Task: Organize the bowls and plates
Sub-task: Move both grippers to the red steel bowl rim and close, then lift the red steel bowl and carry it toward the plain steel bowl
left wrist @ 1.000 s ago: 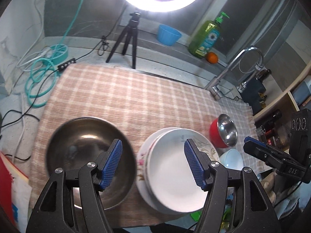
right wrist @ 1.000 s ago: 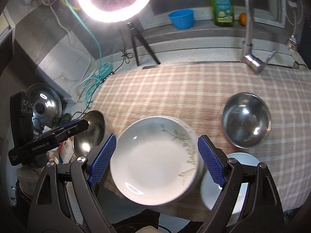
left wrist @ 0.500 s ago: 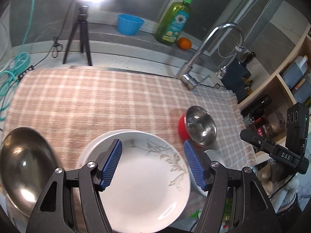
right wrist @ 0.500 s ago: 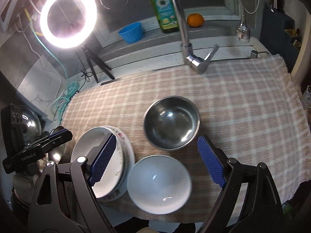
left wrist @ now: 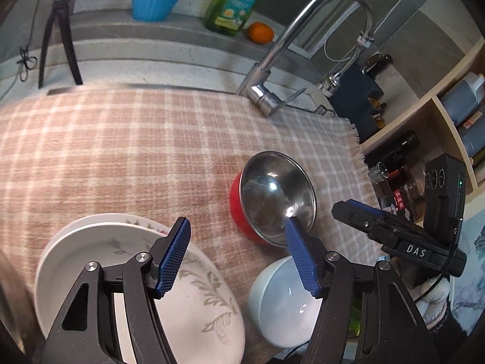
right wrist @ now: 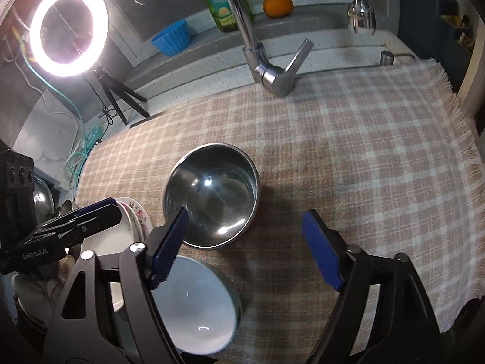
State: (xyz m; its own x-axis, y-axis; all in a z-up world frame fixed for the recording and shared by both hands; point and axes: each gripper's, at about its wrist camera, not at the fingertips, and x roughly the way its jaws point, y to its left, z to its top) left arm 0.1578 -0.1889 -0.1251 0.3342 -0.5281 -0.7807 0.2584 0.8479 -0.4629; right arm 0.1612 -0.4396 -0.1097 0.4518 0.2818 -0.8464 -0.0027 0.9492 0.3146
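Both views have been swung right, off the plates [left wrist: 91,261]. The right gripper [right wrist: 245,248], jaws narrowing but empty, frames the steel bowl [right wrist: 212,200]; the left gripper [left wrist: 236,257] is held apart, empty. The white bowl [right wrist: 194,309] near the counter edge could be knocked off.

"DAS" stands on the right gripper [left wrist: 403,236] and "GenRobot.AI" on the left gripper [right wrist: 60,230] (bottle label unreadable).
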